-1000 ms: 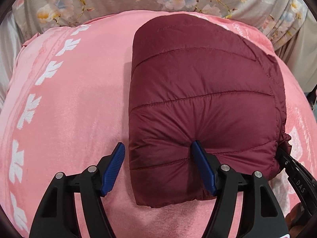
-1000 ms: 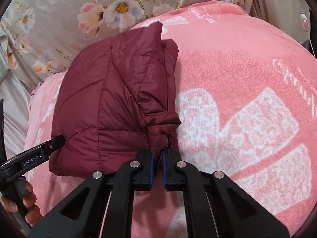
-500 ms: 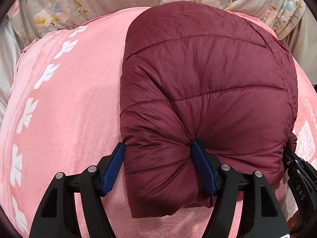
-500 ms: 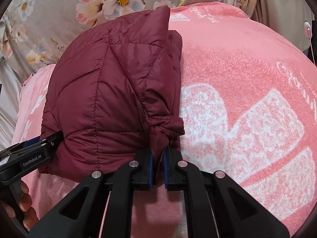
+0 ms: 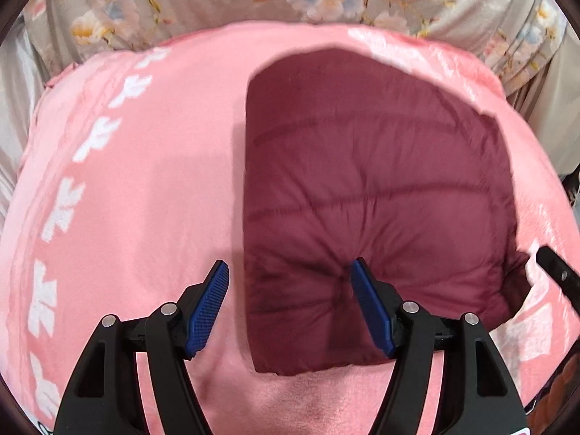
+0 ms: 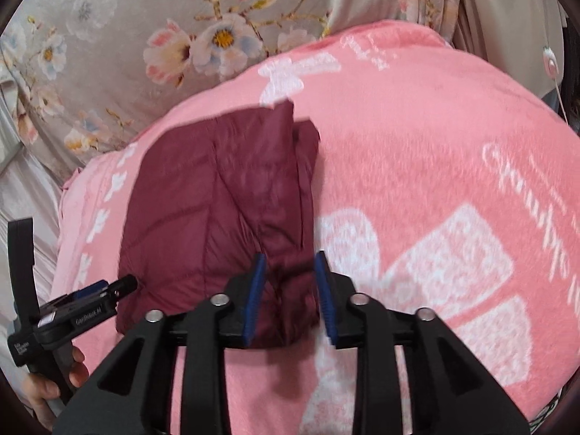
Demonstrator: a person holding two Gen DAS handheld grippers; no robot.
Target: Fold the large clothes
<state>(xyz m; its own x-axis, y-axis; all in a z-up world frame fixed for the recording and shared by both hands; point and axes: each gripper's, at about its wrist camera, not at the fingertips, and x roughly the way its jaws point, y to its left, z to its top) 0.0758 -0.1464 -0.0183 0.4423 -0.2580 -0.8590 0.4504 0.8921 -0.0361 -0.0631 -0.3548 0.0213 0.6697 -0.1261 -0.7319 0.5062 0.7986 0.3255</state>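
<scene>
A folded maroon puffer jacket (image 5: 377, 188) lies on the pink blanket (image 5: 145, 188). My left gripper (image 5: 289, 264) stands open just above the jacket's near left corner. Its right pad (image 5: 369, 304) dents the fabric, and its left pad (image 5: 208, 311) is clear of the edge. In the right wrist view the jacket (image 6: 217, 210) shows its layered right edge. My right gripper (image 6: 289, 257) is opening, with that edge loose between its pads and neither pressing on it. The right gripper's finger (image 5: 554, 268) shows at the jacket's right side. The left gripper (image 6: 90, 293) also shows, at the jacket's near left.
The blanket (image 6: 435, 181) with white print covers the whole work surface. A grey floral sheet (image 6: 108, 36) hangs behind it. A person's hand (image 6: 54, 380) holds the left gripper's handle at the lower left. The blanket to the jacket's left and right is bare.
The right gripper has opened and let go of the bunched jacket edge. The jacket, held up half a second ago, now lies flat and farther off. Both views are motion-blurred.
</scene>
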